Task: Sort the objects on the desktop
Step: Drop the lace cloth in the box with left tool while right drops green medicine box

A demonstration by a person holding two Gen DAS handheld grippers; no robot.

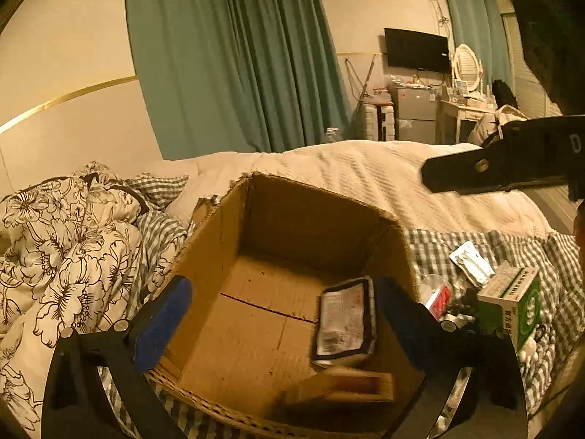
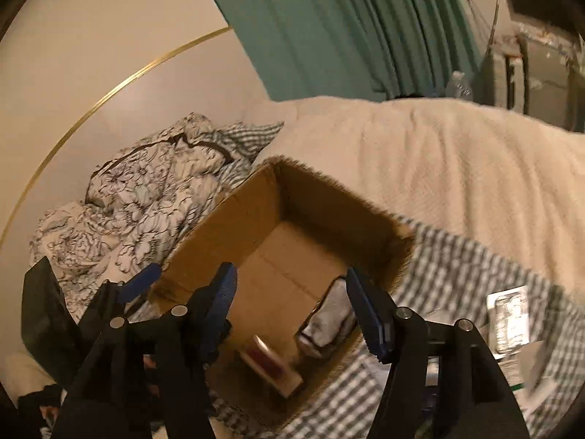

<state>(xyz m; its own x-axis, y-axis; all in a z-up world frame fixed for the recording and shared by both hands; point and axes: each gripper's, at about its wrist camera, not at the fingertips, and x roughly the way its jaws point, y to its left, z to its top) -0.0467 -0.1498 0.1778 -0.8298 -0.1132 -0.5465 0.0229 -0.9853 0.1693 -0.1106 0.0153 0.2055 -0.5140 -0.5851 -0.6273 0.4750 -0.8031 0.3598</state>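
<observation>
An open cardboard box point(image 1: 292, 226) sits on the bed. Inside lie a dark-edged packet point(image 1: 345, 320) and a small tan-and-red box point(image 1: 351, 384), blurred. My left gripper point(image 1: 285, 322) is open and empty, its blue pads over the box's near rim. My right gripper point(image 2: 292, 311) is open and empty above the same box point(image 2: 292, 256); the packet point(image 2: 329, 320) and the blurred small box point(image 2: 272, 366) show below it. The other gripper's finger point(image 1: 475, 168) shows at the right of the left wrist view. The left gripper's blue pad point(image 2: 142, 281) shows in the right wrist view.
On the checked sheet point(image 1: 457, 252) right of the box lie a green-and-white carton point(image 1: 512, 303), a silver foil pack point(image 1: 470, 261) and a small red-and-clear item point(image 1: 440, 298). A floral duvet point(image 1: 65, 248) is heaped at left. A cream blanket point(image 1: 365, 175) lies behind.
</observation>
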